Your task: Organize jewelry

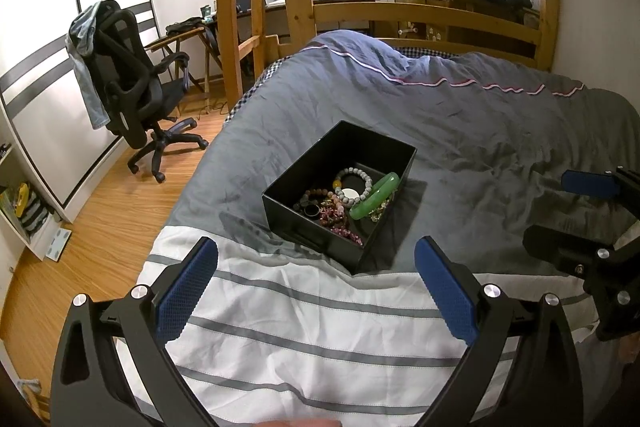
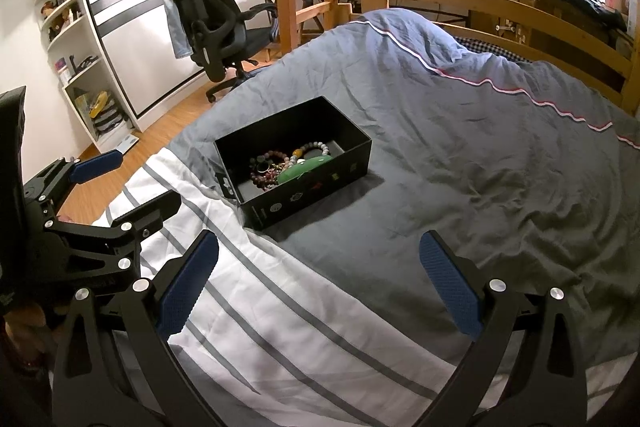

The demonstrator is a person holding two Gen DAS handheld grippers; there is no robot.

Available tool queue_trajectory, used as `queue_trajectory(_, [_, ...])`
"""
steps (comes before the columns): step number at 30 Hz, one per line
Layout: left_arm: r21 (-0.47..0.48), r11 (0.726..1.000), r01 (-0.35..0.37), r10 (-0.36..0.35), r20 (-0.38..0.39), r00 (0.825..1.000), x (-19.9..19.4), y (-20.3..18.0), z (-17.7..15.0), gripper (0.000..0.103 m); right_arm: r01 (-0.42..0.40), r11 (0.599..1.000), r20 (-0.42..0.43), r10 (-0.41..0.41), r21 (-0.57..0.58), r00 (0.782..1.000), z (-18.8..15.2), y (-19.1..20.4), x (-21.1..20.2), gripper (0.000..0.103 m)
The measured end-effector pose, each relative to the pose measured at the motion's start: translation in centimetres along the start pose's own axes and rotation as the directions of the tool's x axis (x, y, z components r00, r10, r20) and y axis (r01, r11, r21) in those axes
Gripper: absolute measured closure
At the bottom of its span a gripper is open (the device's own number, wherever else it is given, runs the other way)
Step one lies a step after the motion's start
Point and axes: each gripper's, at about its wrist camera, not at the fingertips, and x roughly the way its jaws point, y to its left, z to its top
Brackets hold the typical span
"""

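An open black box [image 1: 304, 163] sits on the grey bedcover, also in the right wrist view [image 2: 352, 143]. Inside lie a green bangle [image 1: 374, 195], a grey bead bracelet [image 1: 352, 189], dark red bead strands [image 1: 340, 225] and a dark ring [image 1: 311, 211]; the bangle [image 2: 304, 169] and beads [image 2: 272, 163] show in the right wrist view too. My left gripper [image 1: 316, 259] is open and empty, hovering just short of the box. My right gripper [image 2: 318, 255] is open and empty, a little back from the box's near corner. Each gripper shows at the other view's edge.
The bed has a grey cover [image 1: 460, 131] and a white striped sheet [image 1: 304, 339] under the grippers. A wooden bed frame [image 1: 432, 15] and ladder [image 1: 236, 7] stand behind. An office chair [image 1: 132, 83] and wardrobe stand on the wooden floor at left.
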Motion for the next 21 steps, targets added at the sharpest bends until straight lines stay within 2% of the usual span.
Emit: queue_trajectory(21, [0.009, 1.0, 0.0, 0.0, -0.001, 1.0, 0.07, -0.14, -0.02, 0.006, 0.004, 1.0, -0.001, -0.004, -0.003, 1.0, -0.06, 0.06, -0.02, 0.004])
